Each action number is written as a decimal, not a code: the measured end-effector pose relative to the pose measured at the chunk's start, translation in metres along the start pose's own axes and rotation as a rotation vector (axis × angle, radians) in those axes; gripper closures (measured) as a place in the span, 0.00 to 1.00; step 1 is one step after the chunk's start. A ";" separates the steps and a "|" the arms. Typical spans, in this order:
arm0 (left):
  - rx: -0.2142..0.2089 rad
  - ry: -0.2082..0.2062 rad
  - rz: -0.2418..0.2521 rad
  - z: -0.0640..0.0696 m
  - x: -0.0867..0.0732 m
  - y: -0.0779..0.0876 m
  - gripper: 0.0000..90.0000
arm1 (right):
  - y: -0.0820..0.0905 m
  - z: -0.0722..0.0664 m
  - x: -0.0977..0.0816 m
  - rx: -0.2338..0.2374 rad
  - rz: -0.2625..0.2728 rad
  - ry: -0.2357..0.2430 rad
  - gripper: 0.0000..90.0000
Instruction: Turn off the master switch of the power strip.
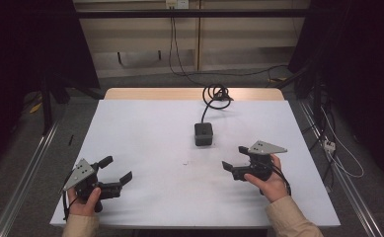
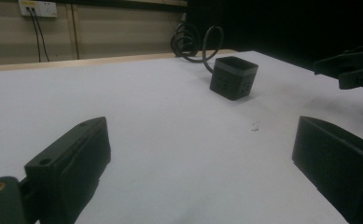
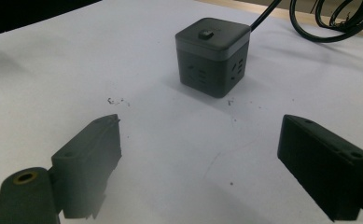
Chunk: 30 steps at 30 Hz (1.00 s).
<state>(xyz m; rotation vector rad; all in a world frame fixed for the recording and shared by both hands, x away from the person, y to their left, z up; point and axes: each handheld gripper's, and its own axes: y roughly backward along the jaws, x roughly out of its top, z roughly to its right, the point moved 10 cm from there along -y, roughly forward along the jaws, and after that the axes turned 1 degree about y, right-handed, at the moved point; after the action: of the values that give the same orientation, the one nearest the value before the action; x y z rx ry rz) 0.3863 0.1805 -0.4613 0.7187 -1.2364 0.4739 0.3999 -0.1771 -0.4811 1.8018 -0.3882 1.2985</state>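
So far nothing is being held; the black power cube (image 1: 203,134) is sitting upright on the white table (image 1: 145,128), a little beyond the middle, its cord (image 1: 214,96) running away to a loose coil at the far edge; the cube's top switch is facing up in the right gripper view (image 3: 212,56), sockets showing on its side faces.

Right tongs (image 1: 235,158) are hovering just off the table, near the cube's right front, pointing across toward the table's middle; jaws are standing wide apart with bare table between them; no contact with the cube.

Left tongs (image 1: 115,170) are sitting low at the near left corner, well apart from the cube; jaws likewise spread, nothing between them; the cube is appearing far off in the left gripper view (image 2: 233,77).

Judging progress: the work is looking barely begun; the approach is under way on the right side at most; the grasp, any lifting or moving of the cube, and any handling of the cord are all still to come; the left hand is seeming to wait in reserve.
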 end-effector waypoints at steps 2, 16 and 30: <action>-0.001 0.000 -0.002 0.000 0.000 -0.001 0.05 | 0.002 0.000 -0.002 0.003 0.002 0.000 0.15; -0.005 -0.009 -0.008 0.002 -0.001 -0.002 0.05 | 0.015 -0.003 -0.019 0.001 -0.026 0.010 0.14; -0.014 -0.016 -0.020 0.004 -0.003 -0.006 0.05 | 0.036 0.006 -0.032 -0.020 -0.017 -0.013 0.13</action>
<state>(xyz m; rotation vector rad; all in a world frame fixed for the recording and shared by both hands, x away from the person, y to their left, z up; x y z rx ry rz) 0.3869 0.1739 -0.4647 0.7240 -1.2457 0.4433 0.3660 -0.2103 -0.4936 1.7945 -0.3908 1.2673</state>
